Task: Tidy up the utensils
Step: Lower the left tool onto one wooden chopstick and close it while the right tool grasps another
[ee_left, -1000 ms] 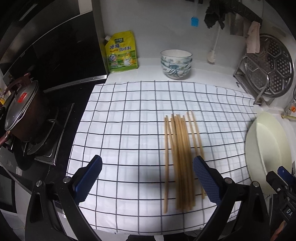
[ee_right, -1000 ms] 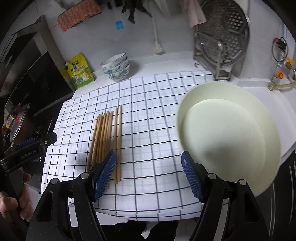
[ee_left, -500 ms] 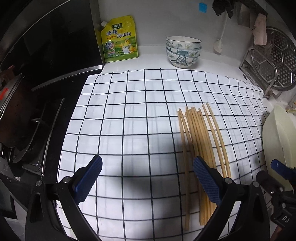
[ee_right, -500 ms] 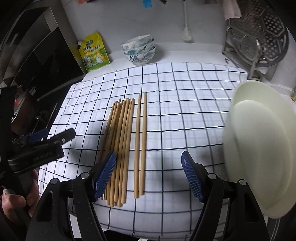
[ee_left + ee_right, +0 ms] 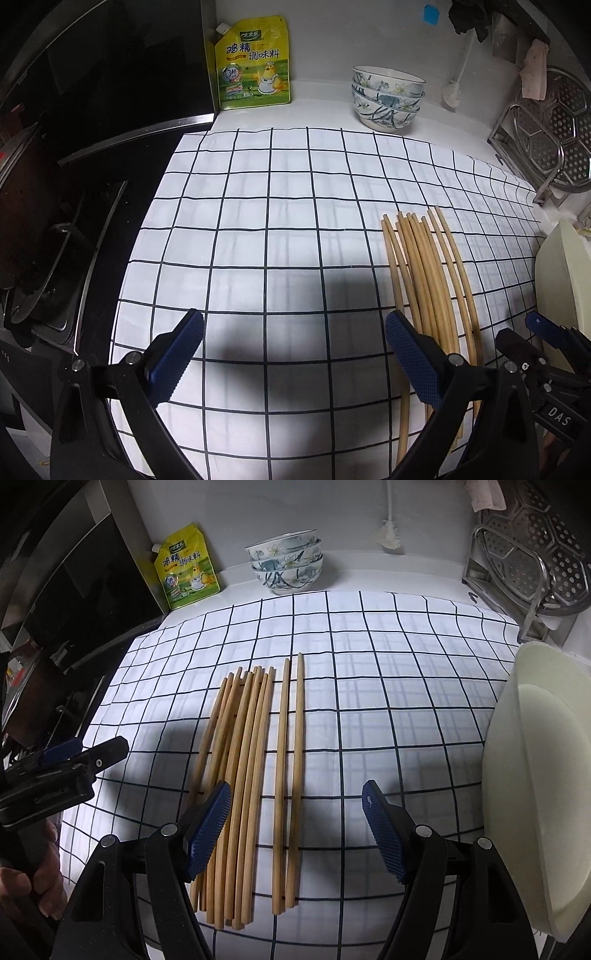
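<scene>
My left camera rides behind my left tool, looking down and forward over the checked cloth toward the back wall. My right camera, behind my right tool, sits close above the chopsticks, facing the same way. Both views share the cloth, chopsticks, stacked bowls and seasoning pouch.

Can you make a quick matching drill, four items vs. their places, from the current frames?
Items:
1. chopsticks
2. stacked bowls
3. yellow pouch
4. cream plate

Places:
A. against the back wall beside the stove panel
B. lying on the checked cloth
C. at the cloth's right edge
D. on the counter behind the cloth, right of the pouch

Pairs: 1-B, 2-D, 3-A, 4-C
</scene>
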